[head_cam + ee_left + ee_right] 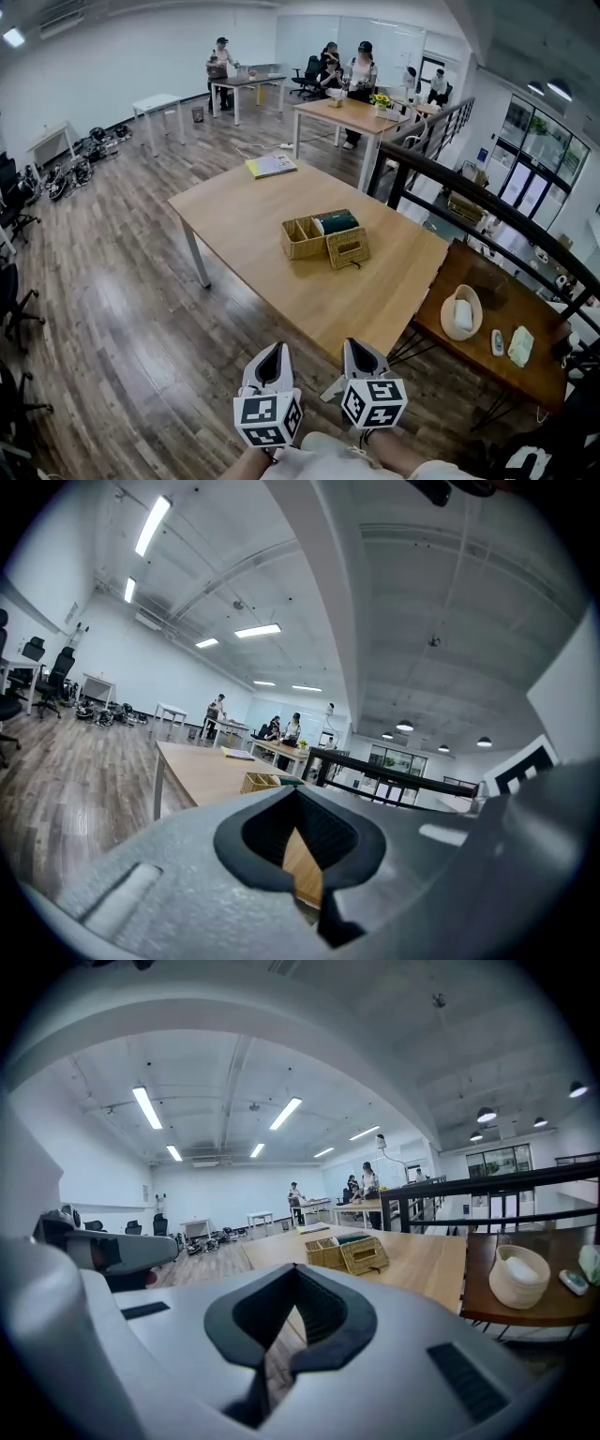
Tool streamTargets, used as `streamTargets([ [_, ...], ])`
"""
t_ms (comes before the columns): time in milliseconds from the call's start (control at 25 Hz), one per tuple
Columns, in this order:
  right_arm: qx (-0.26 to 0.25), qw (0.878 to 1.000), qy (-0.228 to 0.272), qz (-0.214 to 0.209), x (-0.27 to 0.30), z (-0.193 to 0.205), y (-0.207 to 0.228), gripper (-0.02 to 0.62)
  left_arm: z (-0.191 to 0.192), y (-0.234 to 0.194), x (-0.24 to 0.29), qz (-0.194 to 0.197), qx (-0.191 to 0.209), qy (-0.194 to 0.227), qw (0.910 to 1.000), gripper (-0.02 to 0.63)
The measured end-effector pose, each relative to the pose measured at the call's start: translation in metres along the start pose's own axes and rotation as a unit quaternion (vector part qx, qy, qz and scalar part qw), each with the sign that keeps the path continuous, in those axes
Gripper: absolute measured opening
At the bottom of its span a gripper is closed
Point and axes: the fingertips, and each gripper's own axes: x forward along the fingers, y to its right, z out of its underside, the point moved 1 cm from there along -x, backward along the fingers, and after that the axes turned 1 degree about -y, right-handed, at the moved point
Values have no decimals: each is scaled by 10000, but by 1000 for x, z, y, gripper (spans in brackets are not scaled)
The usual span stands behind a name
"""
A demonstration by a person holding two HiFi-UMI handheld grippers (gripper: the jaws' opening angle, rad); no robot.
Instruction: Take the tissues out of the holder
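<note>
The holder [326,238] stands mid-desk [234,211], well apart from both tools. A dark green pack [336,222], likely the tissues, lies in its rear compartment. The left hand-held gripper [275,354] and right hand-held gripper [356,349] hang side by side short of the desk's near edge, over the floor [141,319] and close to the person's body. Each has its jaws pressed together with nothing between them, which suits an approach with nothing to carry. Both point forward at the holder, tipped slightly down. I judge the task not yet begun; the jaws must part before any grasp.
</note>
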Motion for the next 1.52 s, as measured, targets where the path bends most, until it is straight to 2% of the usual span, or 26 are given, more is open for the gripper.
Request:
streamTargets([
  [360,9,9997,-152,165,44,3,13,4,10,-28,39,-58,-108,-214,9997,-14],
  [800,234,9995,-77,189,133,-22,40,5,-14,-56,133,-76,109,-304,9994,-14],
  [1080,342,9985,-26,423,177,-48,77,4,-38,-55,196,106,242,-316,9992,-14],
  [1520,510,9965,-115,651,231,-64,122,5,-48,-52,278,302,321,-500,9978,-14],
])
